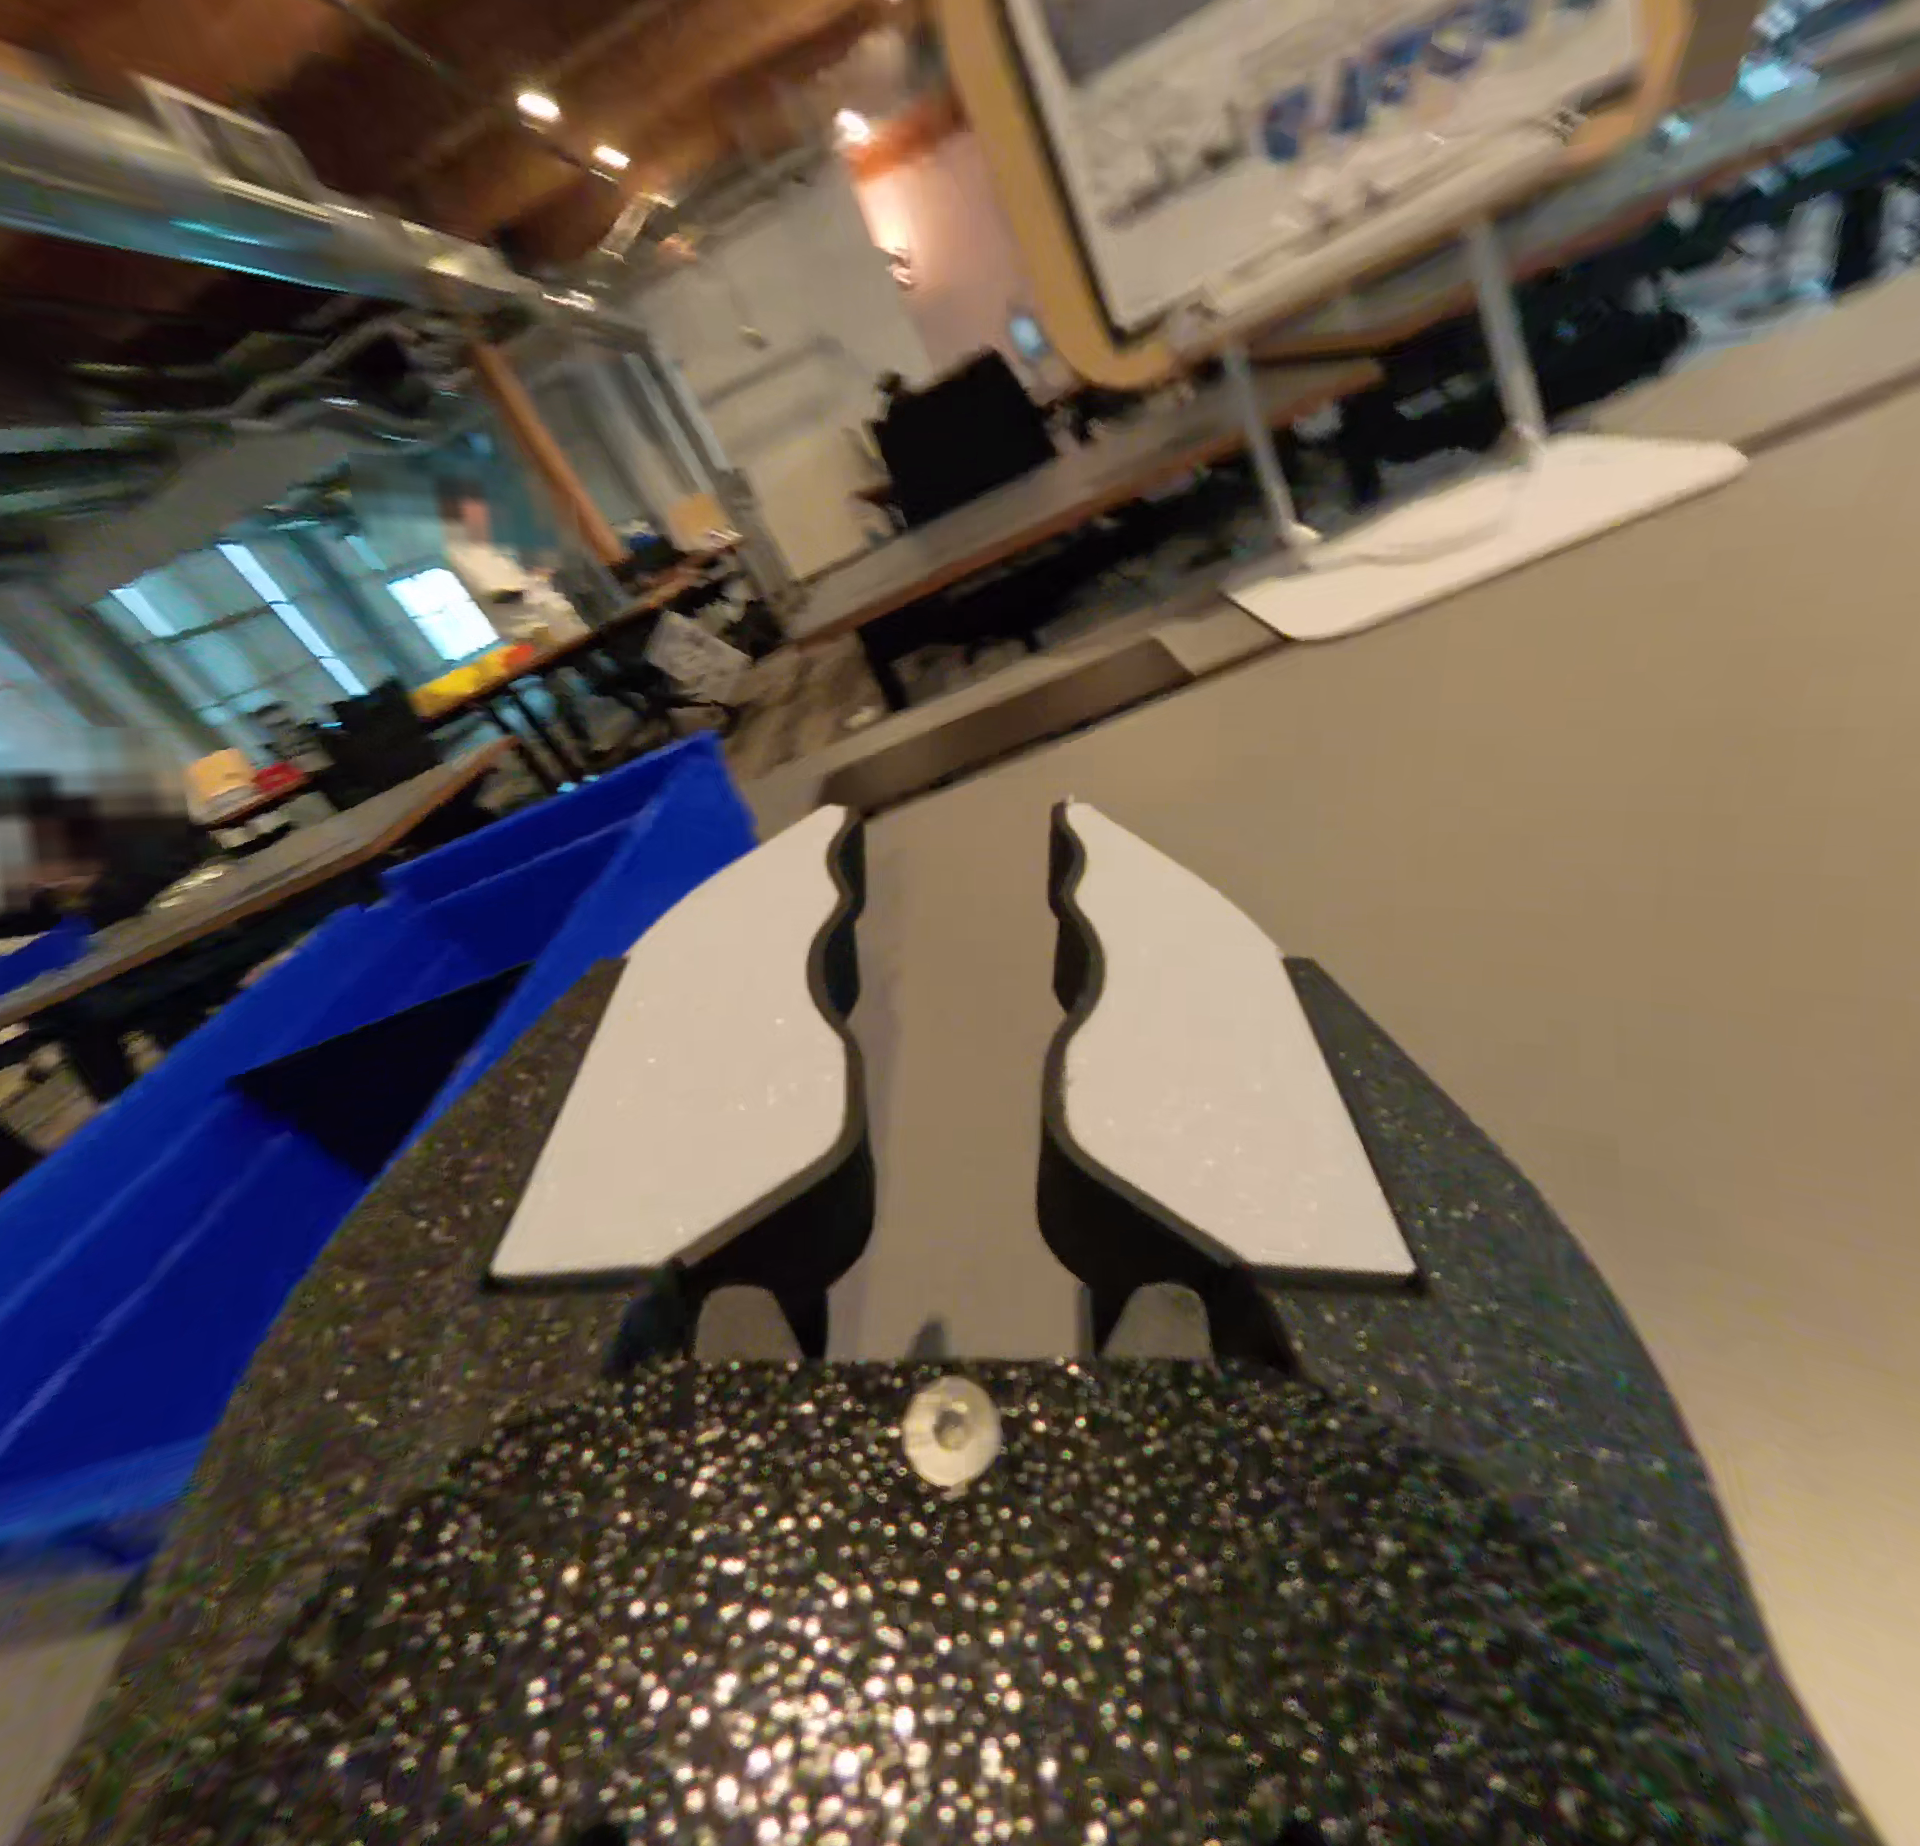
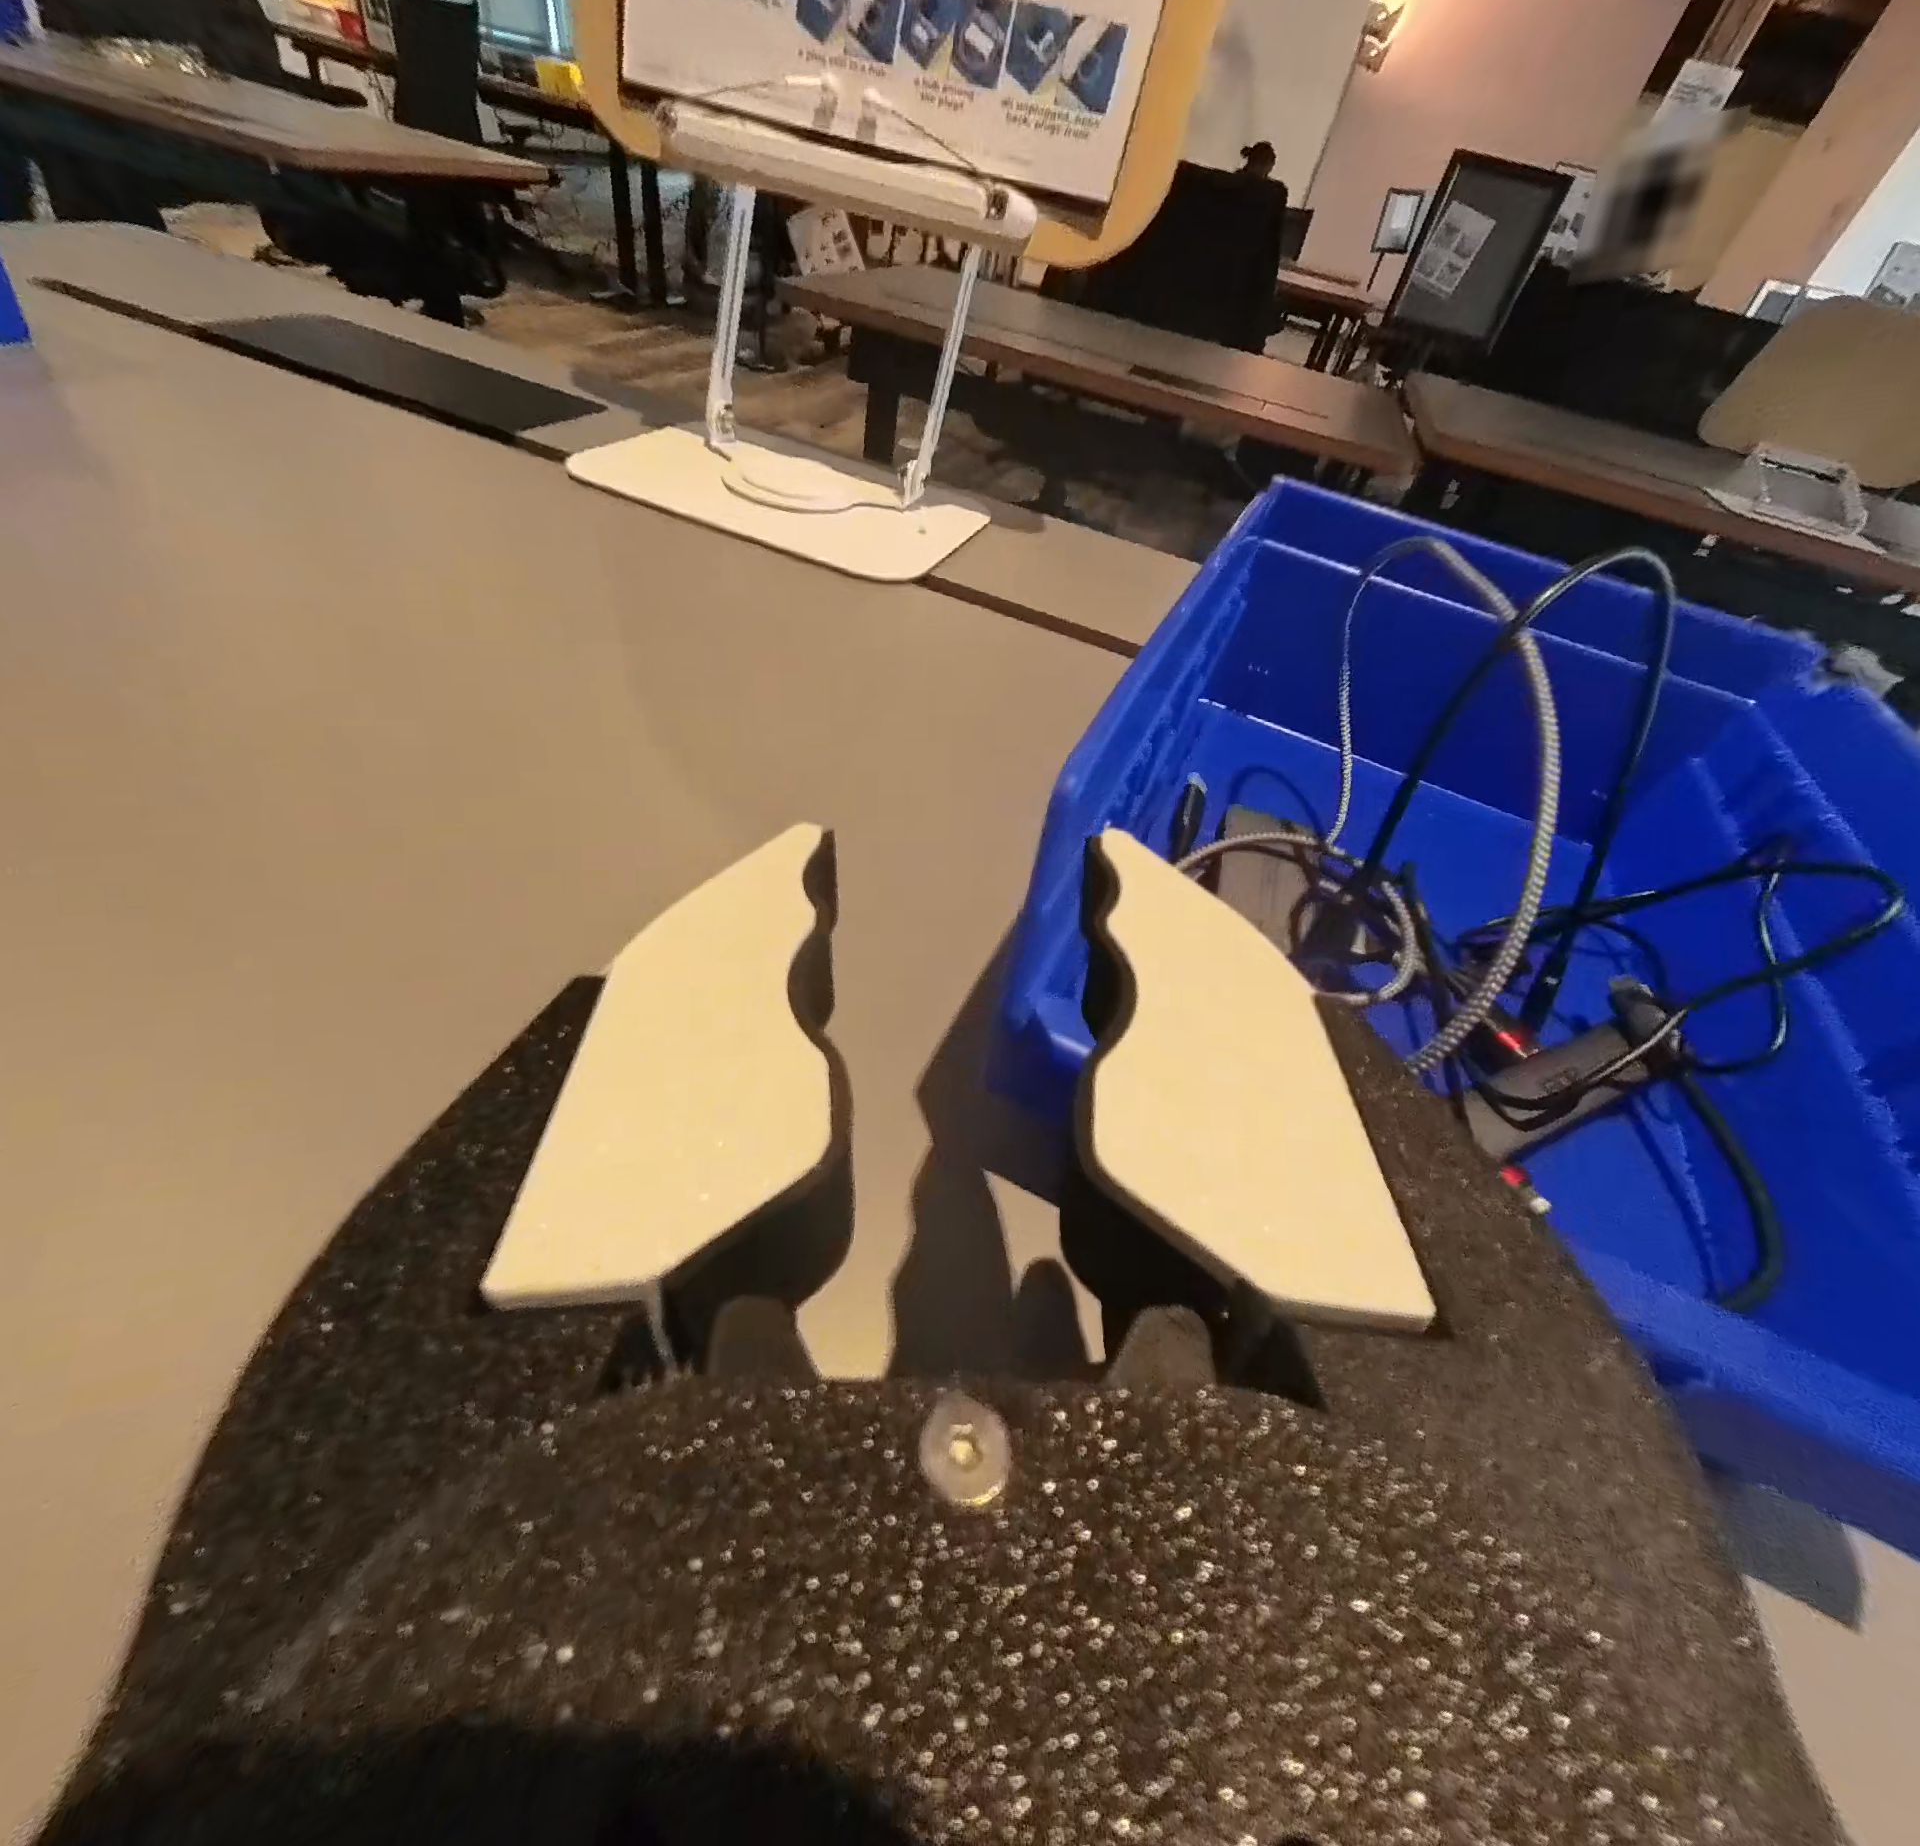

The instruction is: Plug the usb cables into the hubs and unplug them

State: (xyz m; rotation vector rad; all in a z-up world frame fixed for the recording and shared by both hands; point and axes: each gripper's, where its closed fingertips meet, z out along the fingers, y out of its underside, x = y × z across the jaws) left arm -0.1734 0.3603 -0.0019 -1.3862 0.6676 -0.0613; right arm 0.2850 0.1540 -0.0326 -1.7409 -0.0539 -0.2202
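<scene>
Blue moulded-plastic divided bin (image 2: 1226,716) was the landmark: in the right wrist view it sat on the matte grey tabletop (image 2: 416,757), holding a tangle of thin black and braided grey usb cables (image 2: 1538,757) plus 2 dark boxy hubs (image 2: 1558,1079), 1 of them partly hidden behind the right finger. Whether any plug was seated could not be told.

Right gripper (image 2: 956,861), glittery black body with 2 pale wavy-edged flat pads (image 2: 707,1069), was spread apart and empty, hovering just beside the bin's near-left corner. Left gripper (image 1: 956,830), same build, was also spread and empty above bare table; a second-looking blue bin wall (image 1: 416,965) lay just to its left, contents hidden.

Judged step: start of task, reach not yet made. Next move likely calls for swinging the right gripper over the bin rim and pinching 1 cable near its plug; loops look springy and snag-prone. White sign stand (image 2: 779,487) stood well behind the bin.
</scene>
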